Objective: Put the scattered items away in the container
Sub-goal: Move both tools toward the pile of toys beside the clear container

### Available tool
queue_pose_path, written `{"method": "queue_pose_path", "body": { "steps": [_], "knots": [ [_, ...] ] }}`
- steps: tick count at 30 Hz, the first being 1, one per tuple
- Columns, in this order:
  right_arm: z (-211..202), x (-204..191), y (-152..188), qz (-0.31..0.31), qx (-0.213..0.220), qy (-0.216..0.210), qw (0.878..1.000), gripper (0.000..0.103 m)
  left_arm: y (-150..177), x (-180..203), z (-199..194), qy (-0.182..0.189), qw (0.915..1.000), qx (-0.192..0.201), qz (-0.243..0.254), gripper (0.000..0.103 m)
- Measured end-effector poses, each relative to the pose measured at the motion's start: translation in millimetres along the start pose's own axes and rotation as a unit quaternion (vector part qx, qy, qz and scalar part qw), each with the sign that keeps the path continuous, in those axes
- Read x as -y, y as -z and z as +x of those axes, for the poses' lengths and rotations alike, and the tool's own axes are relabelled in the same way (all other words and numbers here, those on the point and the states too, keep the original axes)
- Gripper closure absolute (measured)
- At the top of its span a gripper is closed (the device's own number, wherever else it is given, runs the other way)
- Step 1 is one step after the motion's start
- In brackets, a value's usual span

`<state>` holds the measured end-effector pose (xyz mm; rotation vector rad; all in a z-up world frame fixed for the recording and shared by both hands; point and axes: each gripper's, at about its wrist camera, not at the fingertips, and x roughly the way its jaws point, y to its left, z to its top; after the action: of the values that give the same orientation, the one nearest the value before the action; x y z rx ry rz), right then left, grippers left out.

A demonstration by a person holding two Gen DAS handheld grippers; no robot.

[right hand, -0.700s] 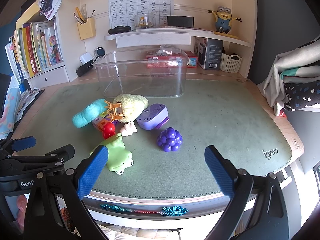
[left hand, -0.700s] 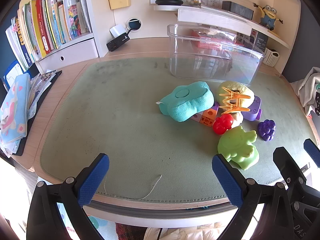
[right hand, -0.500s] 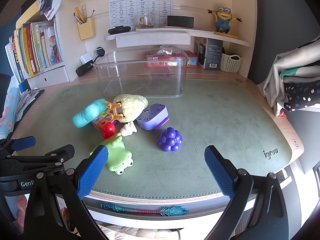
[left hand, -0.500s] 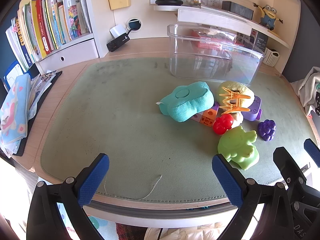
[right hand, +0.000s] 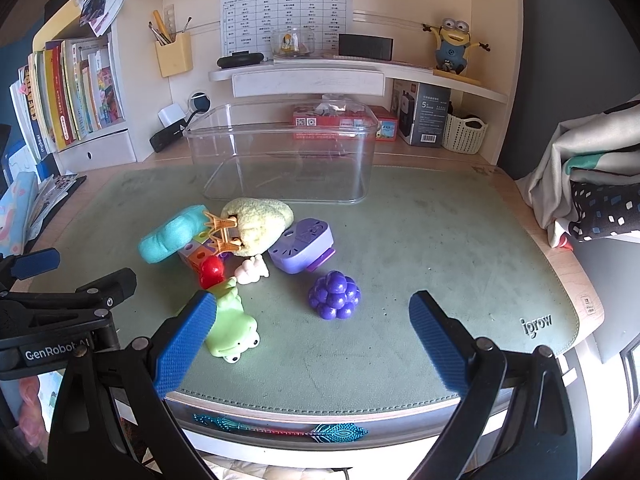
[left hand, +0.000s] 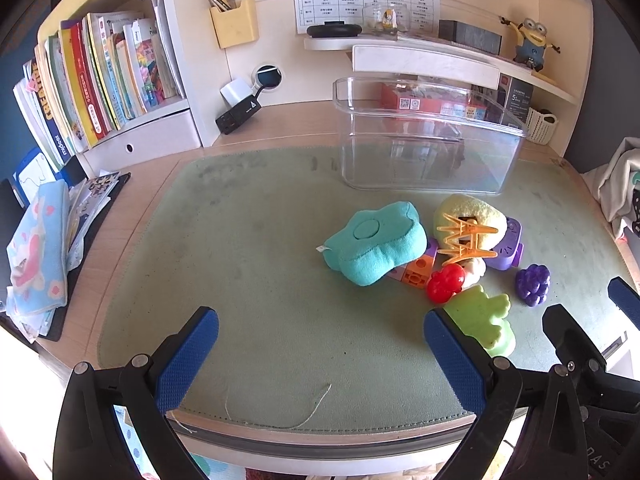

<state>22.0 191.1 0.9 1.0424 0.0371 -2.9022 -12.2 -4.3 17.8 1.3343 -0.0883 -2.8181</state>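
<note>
A clear plastic container [left hand: 428, 144] [right hand: 280, 160] stands at the back of the green desk mat, nothing inside it. In front of it lies a heap of toys: a teal plush flower [left hand: 376, 244] [right hand: 170, 236], a yellow plush [left hand: 470, 210] [right hand: 260, 224] with an orange clip [left hand: 464, 238], a purple case [right hand: 304, 244], purple grapes [left hand: 532, 284] [right hand: 335, 295], a red toy [left hand: 446, 282], coloured blocks [left hand: 416, 272] and a green frog [left hand: 484, 320] [right hand: 230, 328]. My left gripper [left hand: 320, 344] and right gripper [right hand: 312, 328] hover open at the mat's near edge, holding nothing.
Books [left hand: 100, 80] fill the shelf at the left, with a cloth pile [left hand: 40, 248] on the desk edge below. A power strip [left hand: 238, 114], a pen cup [left hand: 234, 22] and boxes [right hand: 424, 116] line the back. Clothes [right hand: 592, 196] hang at the right.
</note>
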Motion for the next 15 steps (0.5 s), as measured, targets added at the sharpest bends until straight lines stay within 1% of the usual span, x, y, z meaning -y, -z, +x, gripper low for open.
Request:
{"method": "queue_pose_path", "body": {
  "steps": [4,6,8,11,13,15],
  "knots": [
    [3,2,-10,-0.016,-0.005,-0.003,1.0,0.007,-9,-5,3,0.012,0.9998,-0.007,-0.011,0.002],
    [5,4,-14,-0.021,-0.009,-0.008,1.0,0.007,-13,-6,0,0.006,0.9999,0.006,-0.011,0.002],
    [6,4,-20,-0.029,-0.006,-0.007,1.0,0.007,-17,-5,-2,0.002,0.9999,0.013,-0.003,0.002],
    [9,5,-30,-0.045,-0.015,-0.021,0.999,0.007,-24,-2,-6,0.013,0.9996,0.023,0.011,0.002],
    [11,4,-36,-0.056,-0.018,-0.025,0.998,0.007,-29,1,-6,0.018,0.9994,0.017,0.024,0.002],
    [11,1,-42,-0.075,-0.008,-0.019,0.997,0.007,-35,4,-5,0.018,0.9992,0.012,0.035,0.002]
  ]
}}
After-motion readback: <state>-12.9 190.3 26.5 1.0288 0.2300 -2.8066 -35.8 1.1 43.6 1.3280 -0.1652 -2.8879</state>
